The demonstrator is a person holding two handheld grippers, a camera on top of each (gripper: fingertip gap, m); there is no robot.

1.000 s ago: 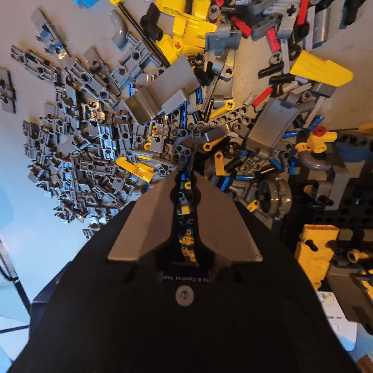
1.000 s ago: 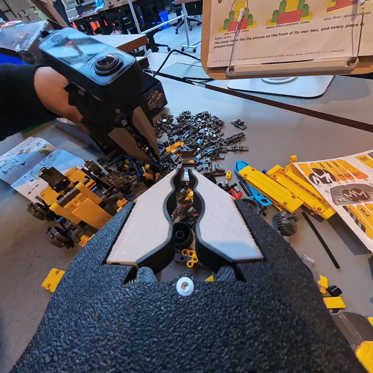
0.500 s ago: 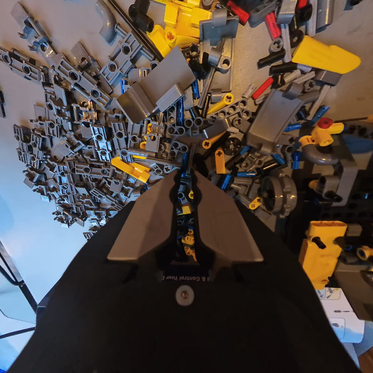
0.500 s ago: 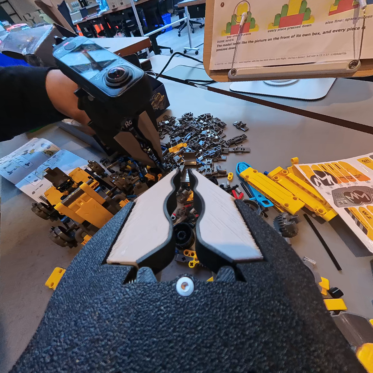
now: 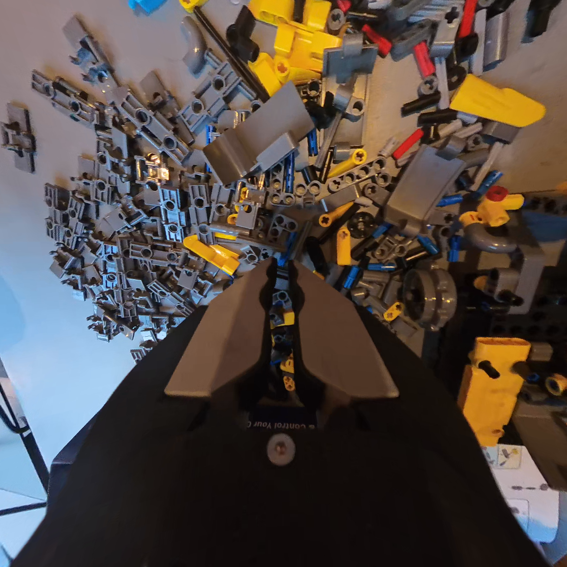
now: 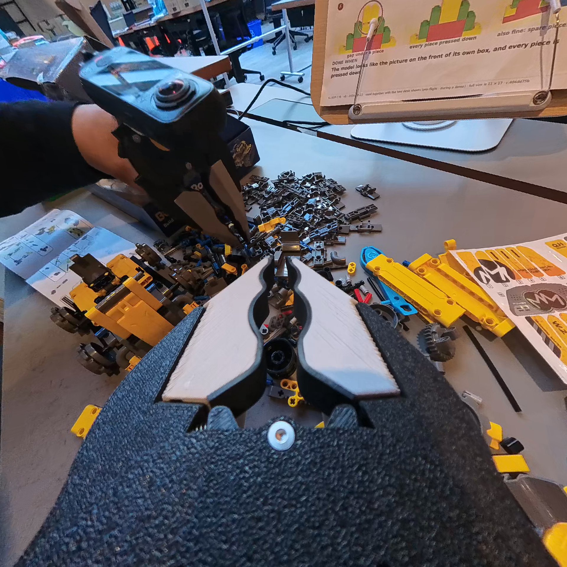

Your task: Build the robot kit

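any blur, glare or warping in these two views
Left wrist view: dim, warm light, edges smeared, a small glare on one grey piece in the pile. Right wrist view: brighter, left gripper camera housing motion-blurred, fisheye curving the desk edge.

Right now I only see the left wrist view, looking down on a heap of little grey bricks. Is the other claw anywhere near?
Observer: Yes. The right claw hangs over the near edge of the heap, almost closed and empty.
Operator: What lies beyond my picture?
Observer: A sticker sheet lies flat on the table, right of the heap.
Operator: And who holds my claw?
Observer: A hand in a black sleeve grips the left claw; its tips dip into the heap.
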